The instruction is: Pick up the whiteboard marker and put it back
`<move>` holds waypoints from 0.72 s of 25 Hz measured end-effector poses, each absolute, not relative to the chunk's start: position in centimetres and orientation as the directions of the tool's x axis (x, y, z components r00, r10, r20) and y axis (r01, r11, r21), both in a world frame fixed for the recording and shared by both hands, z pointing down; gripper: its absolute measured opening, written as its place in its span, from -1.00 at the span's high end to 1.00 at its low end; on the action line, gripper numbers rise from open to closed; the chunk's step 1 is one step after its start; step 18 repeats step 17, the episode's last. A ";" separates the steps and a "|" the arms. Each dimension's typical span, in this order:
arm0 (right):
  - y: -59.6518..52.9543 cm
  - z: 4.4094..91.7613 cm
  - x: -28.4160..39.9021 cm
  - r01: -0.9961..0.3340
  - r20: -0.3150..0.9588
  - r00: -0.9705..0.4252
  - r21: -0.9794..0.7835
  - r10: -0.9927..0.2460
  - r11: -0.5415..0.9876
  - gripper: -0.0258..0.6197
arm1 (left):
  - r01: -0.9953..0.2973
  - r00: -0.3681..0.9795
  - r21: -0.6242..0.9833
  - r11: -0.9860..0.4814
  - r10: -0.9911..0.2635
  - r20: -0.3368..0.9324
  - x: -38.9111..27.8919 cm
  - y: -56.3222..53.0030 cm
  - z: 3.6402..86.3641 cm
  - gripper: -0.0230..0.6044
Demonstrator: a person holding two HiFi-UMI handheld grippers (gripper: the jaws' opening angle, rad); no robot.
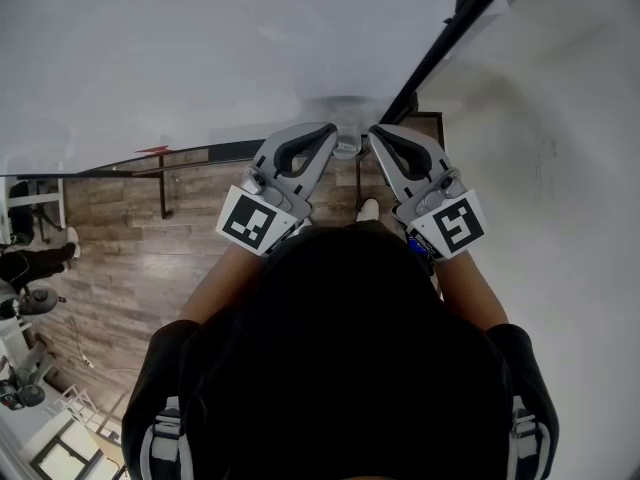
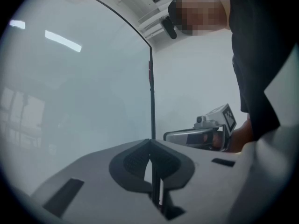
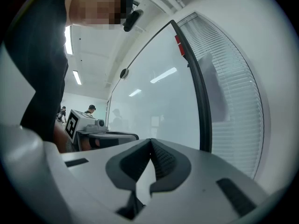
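I held both tools level in front of me, noses toward the whiteboard (image 1: 200, 48). I think this was because the marker's place belongs to this board, and a level approach suits a thing lying along its edge. The left gripper (image 1: 328, 131) stood just left of the middle of the head view and the right gripper (image 1: 377, 134) just right of it. Their tips were near each other but apart, and my forearms came up from the lower middle of the frame in a narrow V.

The fingers of the left one were pressed together with nothing between them, and those of the right one were pressed together on nothing as well. The whiteboard marker showed in no view, so I could not tell where it lay. A small pale grey shape (image 1: 346, 146) sat between the two tips, too blurred to name. Empty, closed jaws before the board fitted a moment ahead of taking the marker, and equally one after its return. The black frame (image 1: 450, 38) ran to the upper right.
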State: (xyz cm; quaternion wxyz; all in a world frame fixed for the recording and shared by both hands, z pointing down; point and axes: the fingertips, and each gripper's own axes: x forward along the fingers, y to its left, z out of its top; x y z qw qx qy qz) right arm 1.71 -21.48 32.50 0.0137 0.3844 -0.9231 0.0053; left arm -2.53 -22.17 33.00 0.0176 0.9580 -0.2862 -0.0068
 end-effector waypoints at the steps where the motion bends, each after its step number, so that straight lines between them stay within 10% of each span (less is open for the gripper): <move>1: -21.5 32.5 1.7 -0.709 0.027 -0.705 -0.001 -0.709 0.705 0.92 | -0.547 0.837 0.038 -0.836 -0.547 -0.003 -2.5 -22.2 33.0 0.91; 18: -21.4 33.3 2.0 -0.718 0.063 -0.694 0.015 -0.717 0.696 0.92 | -0.536 0.844 0.038 -0.843 -0.536 0.004 -2.1 -22.3 33.5 0.91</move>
